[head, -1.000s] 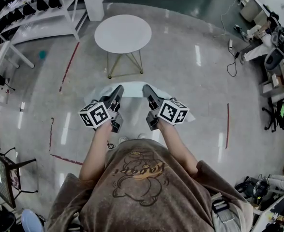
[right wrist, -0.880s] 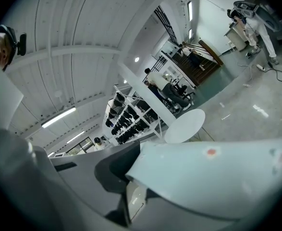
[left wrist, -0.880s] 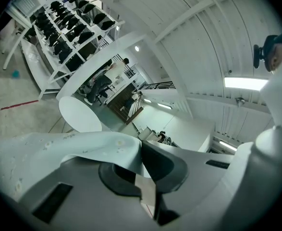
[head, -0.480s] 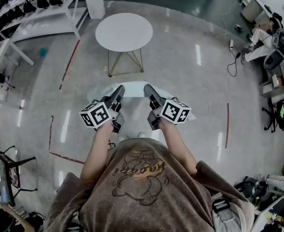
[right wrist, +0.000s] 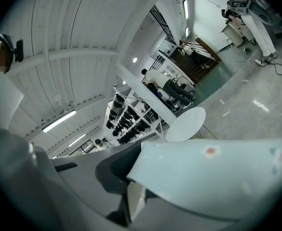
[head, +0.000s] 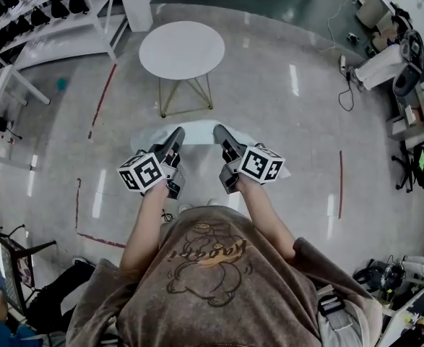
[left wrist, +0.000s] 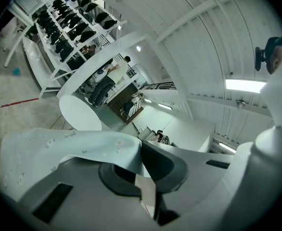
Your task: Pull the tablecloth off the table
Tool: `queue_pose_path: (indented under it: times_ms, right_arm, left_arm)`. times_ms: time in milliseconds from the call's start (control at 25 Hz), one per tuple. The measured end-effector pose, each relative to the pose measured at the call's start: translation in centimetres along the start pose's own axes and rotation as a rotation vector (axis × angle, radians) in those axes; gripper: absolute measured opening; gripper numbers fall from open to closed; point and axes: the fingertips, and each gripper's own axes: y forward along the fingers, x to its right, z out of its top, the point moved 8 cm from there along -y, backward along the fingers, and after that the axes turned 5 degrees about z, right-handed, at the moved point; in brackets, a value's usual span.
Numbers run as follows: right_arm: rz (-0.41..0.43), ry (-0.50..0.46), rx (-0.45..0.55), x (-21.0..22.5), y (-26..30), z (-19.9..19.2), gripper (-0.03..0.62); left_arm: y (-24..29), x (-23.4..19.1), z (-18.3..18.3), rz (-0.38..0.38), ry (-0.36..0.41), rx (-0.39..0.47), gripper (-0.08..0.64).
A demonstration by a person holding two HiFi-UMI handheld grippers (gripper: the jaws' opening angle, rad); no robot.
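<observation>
Here, left gripper (head: 176,132), right gripper (head: 219,130), jaws tight on tablecloth (head: 198,134); bare table (head: 182,49), glossy floor (head: 309,147).

Two tools: left tool (head: 176,133) and right tool (head: 219,131). Two marker cubes (head: 142,172) (head: 260,164), one per tool. One pale tablecloth (head: 197,134). One round white desk (head: 182,49). One white shelf rack (left wrist: 71,28). One person (head: 212,280) in a brown shirt.

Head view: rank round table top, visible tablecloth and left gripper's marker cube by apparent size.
1. round table top
2. tablecloth, visible part only; partly hidden, so nearly level with the first
3. marker cube on the left gripper
</observation>
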Motion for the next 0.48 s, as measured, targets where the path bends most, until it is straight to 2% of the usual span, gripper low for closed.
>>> queue_pose_path:
  times_ms: [480]
  right_arm:
    - [0.000, -0.004, -0.006, 0.11, -0.12, 0.26, 0.031]
  left_arm:
    - [0.31, 0.35, 0.32, -0.015, 0.012, -0.014, 0.023]
